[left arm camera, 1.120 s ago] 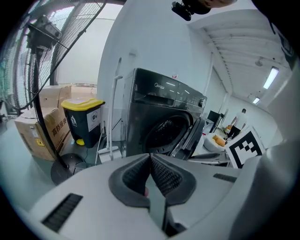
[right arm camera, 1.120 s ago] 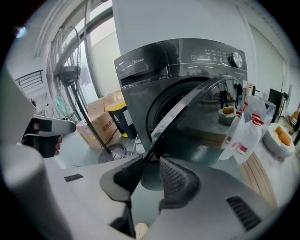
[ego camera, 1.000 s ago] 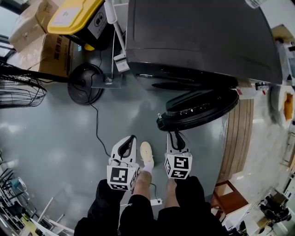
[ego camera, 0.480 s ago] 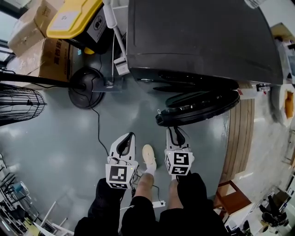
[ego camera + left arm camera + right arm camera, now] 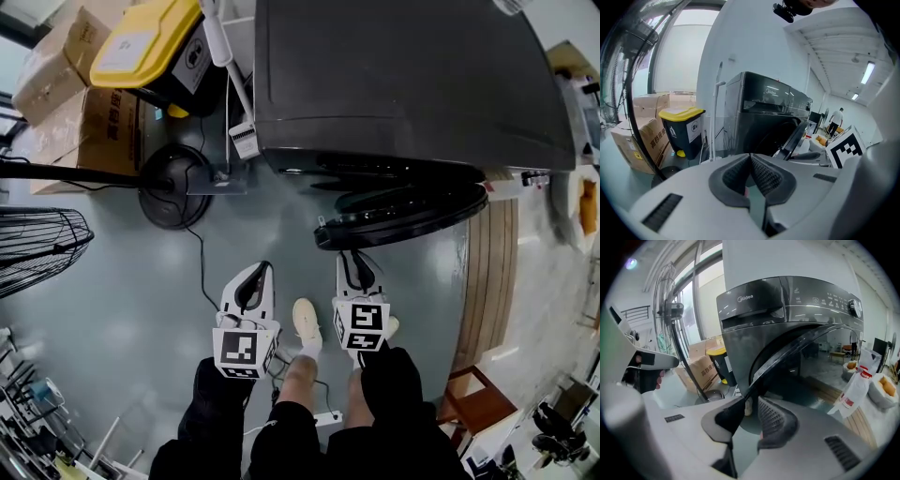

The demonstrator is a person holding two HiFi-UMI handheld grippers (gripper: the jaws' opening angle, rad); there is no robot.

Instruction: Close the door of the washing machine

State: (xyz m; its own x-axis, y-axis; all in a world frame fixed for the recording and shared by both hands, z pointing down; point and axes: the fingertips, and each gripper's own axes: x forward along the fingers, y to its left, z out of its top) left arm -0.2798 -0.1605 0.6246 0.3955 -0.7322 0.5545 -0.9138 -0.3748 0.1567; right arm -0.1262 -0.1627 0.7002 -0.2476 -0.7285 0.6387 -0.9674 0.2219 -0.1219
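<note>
The dark grey washing machine [image 5: 403,84] fills the top of the head view, and its round door [image 5: 403,217] stands swung out from the front. My right gripper [image 5: 352,256] sits just behind the door's left rim. In the right gripper view the door [image 5: 797,348] slants down to the tip of the left pad of my right gripper [image 5: 750,404]. Its jaws are closing, still with a gap, and no pad presses on the door. My left gripper [image 5: 262,270] hangs left of the door over bare floor. Its pads meet in the left gripper view [image 5: 750,157], with nothing between them.
A yellow-lidded bin [image 5: 159,42] and cardboard boxes [image 5: 75,103] stand left of the machine. A fan's round base [image 5: 173,183] and cable lie on the grey floor, with its cage [image 5: 37,248] at far left. A wooden strip [image 5: 487,281] runs along the right. A white shoe [image 5: 305,323] is between the grippers.
The door has swung a little closer to the machine. The right gripper stays close behind its rim, with its jaws narrowing. Both grippers and the person's foot have shifted slightly forward.
</note>
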